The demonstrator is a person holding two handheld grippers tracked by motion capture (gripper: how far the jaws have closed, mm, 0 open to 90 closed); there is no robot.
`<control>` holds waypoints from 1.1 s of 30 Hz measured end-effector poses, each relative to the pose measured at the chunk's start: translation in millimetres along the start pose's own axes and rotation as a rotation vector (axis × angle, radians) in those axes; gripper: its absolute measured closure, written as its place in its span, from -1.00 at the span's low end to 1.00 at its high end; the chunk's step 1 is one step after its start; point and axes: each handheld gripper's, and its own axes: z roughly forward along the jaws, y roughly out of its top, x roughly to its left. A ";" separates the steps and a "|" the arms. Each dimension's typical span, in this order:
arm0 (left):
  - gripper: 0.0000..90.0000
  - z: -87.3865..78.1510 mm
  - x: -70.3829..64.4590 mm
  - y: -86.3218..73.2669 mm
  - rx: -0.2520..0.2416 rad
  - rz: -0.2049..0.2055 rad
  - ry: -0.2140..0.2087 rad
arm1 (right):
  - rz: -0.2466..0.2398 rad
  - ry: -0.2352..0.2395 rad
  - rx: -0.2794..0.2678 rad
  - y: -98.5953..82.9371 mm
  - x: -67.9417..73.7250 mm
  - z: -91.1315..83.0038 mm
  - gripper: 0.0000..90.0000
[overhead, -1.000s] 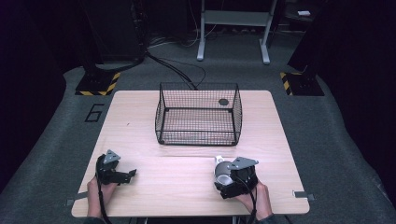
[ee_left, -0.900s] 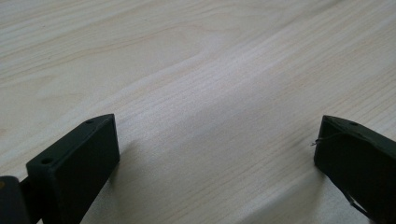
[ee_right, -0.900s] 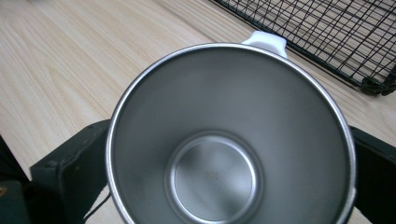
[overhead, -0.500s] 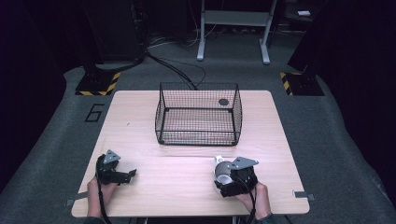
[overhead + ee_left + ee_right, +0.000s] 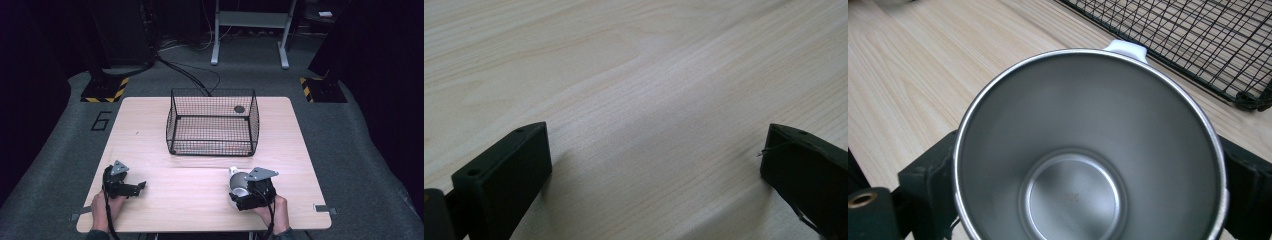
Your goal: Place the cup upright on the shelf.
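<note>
Clamping a steel cup (image 5: 1088,150), the right tool (image 5: 248,192) sits; left tool (image 5: 131,188) gapes wide, empty.

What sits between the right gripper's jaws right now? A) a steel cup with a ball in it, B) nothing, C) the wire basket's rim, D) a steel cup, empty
D: in the right gripper view the right gripper has a black jaw on each side of the steel cup, whose bare shiny bottom shows nothing inside; the wire basket stands apart, beyond the cup.
</note>
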 end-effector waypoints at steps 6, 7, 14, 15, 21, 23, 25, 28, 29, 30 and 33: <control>-1.00 -0.1 -0.1 0.0 0.000 -0.001 0.000 | -0.002 -0.008 -0.009 4.0 -2.4 0.4 -0.86; -0.99 -0.2 -0.5 -0.3 -0.001 0.000 0.007 | -0.008 -0.008 -0.005 6.4 -4.9 0.3 -0.86; -0.99 -0.6 -1.2 -0.6 -0.001 -0.006 0.012 | -0.024 -0.002 -0.005 14.1 -8.9 2.1 -0.86; -0.99 -0.6 -1.1 -0.6 -0.001 -0.005 0.012 | -0.029 -0.006 -0.009 16.5 -9.0 3.2 -0.86; -1.00 -0.7 1.5 0.9 0.014 0.012 -0.012 | -0.039 0.006 -0.013 23.9 -12.9 7.3 -0.86; -1.00 -0.7 1.5 0.8 0.015 0.014 -0.012 | -0.048 0.014 -0.013 26.1 -14.8 8.7 -0.86; -1.00 -0.7 1.6 0.8 0.014 0.014 -0.012 | -0.046 0.014 -0.010 27.2 -15.2 9.1 -0.86; -1.00 -0.6 1.7 0.9 0.014 0.015 -0.013 | -0.051 0.016 -0.013 31.2 -16.4 11.5 -0.86; -1.00 -0.6 1.7 0.9 0.015 0.014 -0.015 | -0.056 0.022 0.000 34.3 -17.4 12.1 -0.86; -1.00 -0.6 1.7 0.9 0.015 0.014 -0.015 | -0.064 0.021 -0.002 36.0 -18.2 13.0 -0.86; -1.00 -0.3 1.8 1.0 0.012 0.014 -0.016 | -0.073 0.021 -0.003 39.6 -20.0 13.9 -0.86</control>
